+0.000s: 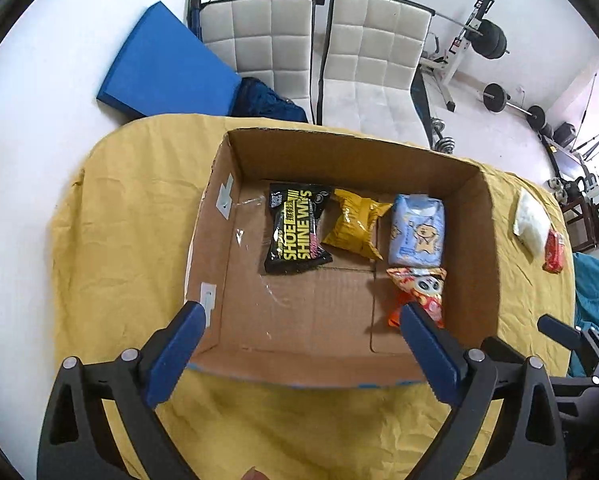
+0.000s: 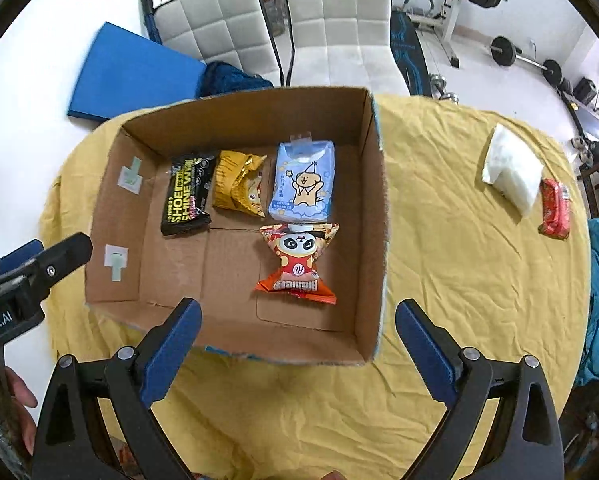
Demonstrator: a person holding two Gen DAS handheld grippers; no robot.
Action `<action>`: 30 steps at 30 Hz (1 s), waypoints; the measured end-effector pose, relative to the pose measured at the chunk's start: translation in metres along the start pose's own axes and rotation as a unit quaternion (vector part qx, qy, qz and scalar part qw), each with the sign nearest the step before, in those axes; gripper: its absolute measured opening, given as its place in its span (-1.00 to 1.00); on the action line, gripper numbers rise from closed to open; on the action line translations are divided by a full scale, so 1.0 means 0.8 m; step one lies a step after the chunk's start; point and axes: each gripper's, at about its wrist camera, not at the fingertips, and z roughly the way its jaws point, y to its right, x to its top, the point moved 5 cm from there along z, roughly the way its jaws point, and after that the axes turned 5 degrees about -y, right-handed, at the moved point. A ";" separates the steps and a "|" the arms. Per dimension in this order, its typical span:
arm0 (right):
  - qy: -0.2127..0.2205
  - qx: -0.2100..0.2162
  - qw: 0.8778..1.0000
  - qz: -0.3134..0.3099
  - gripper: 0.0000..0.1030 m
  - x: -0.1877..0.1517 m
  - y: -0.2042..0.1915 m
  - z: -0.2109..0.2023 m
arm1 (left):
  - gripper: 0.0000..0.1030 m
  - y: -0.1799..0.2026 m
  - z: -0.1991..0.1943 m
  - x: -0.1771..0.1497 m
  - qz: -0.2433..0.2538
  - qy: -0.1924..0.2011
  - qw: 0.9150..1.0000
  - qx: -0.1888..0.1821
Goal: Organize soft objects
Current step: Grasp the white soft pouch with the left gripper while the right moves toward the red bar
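Four soft packs sit in the box (image 2: 373, 208), an open cardboard one on the yellow cloth (image 2: 459, 280) over the tabletop. Back row, left to right: black wipes pack (image 2: 187, 196), yellow pouch (image 2: 237, 184), blue tissue pack (image 2: 303, 184). The wipes pack & yellow pouch touch; the yellow pouch leans on its side, w/ a narrow gap to the tissue pack. In front of the tissue pack, touching its near edge, lies the panda snack (image 2: 295, 260), flat on the box floor near the right wall. Left half of the box floor is bare cardboard. Two pale tape bits on the inner left wall.

Outside the box, well apart to the right on the cloth: a white pack (image 2: 511, 172) & a red pack (image 2: 555, 208), just beside each other, close to the tabletop's right edge.

Left hand-held gripper (image 1: 301, 312) has its fingers spread wide w/ nothing between them, over the box's near-left part; its right finger (image 1: 427, 352) overlaps the panda snack in the left wrist view, contact can't be told. Right hand-held gripper (image 2: 297, 312) is also spread wide & holding nothing, above the box's near wall, straddling the near right corner.

Behind the tabletop: two white chairs (image 2: 339, 20), a blue mat (image 2: 127, 72), gym weights.
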 end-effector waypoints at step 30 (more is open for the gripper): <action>-0.021 -0.025 0.981 0.191 0.93 0.022 0.479 -0.029 | 0.94 0.418 0.049 0.064 0.161 -0.031 0.985 -0.048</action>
